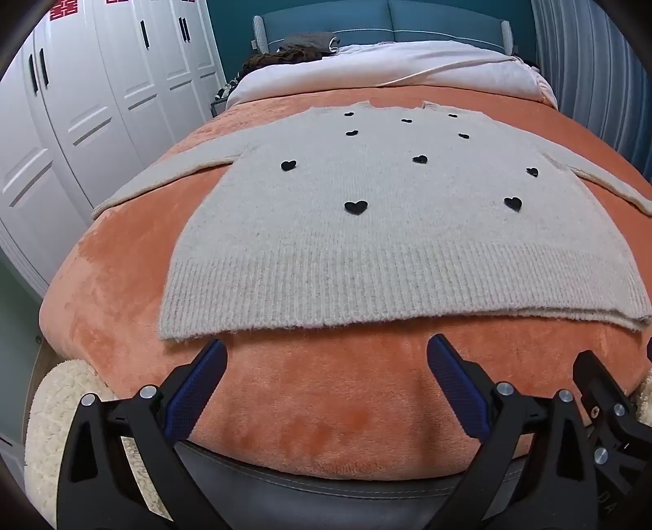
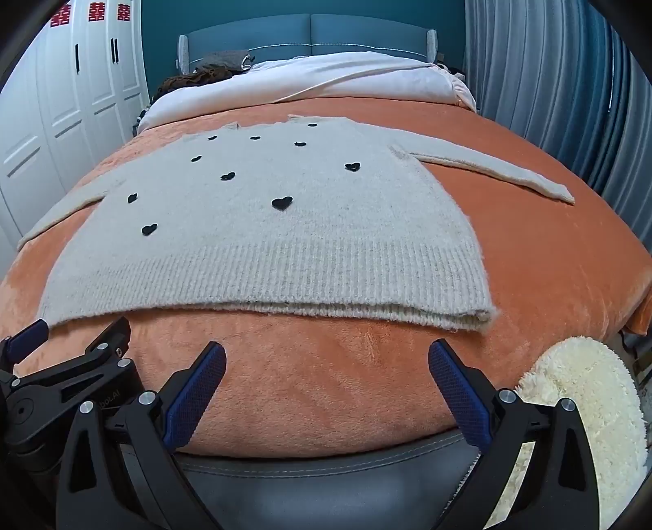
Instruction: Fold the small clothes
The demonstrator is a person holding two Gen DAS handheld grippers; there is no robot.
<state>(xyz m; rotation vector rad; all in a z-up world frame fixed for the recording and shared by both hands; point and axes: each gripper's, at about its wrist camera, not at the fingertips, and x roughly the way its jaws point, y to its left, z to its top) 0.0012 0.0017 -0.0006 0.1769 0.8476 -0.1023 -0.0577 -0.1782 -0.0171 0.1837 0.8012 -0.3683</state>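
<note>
In the left wrist view the left tongs (image 1: 326, 358) stand wide open at the bottom of the frame, blue pads (image 1: 195, 391) spread apart with nothing between them, hovering over the orange blanket (image 1: 326, 411) just short of the sweater's ribbed hem. The right tongs (image 2: 326, 361) sit the same way in the right wrist view: wide open, empty, low in the frame. Each tool shows in the other's view, at the lower right edge of one and the lower left edge of the other, so they are side by side.

The grey sweater (image 1: 387, 244) with black hearts (image 1: 355, 206) lies flat across the middle of both frames, front up, sleeves (image 2: 497, 171) spread outward, neckline toward the top. A white duvet (image 1: 407, 69) and a blue headboard (image 1: 387, 24) lie beyond. White wardrobe doors (image 1: 102, 102) fill the upper left.
</note>
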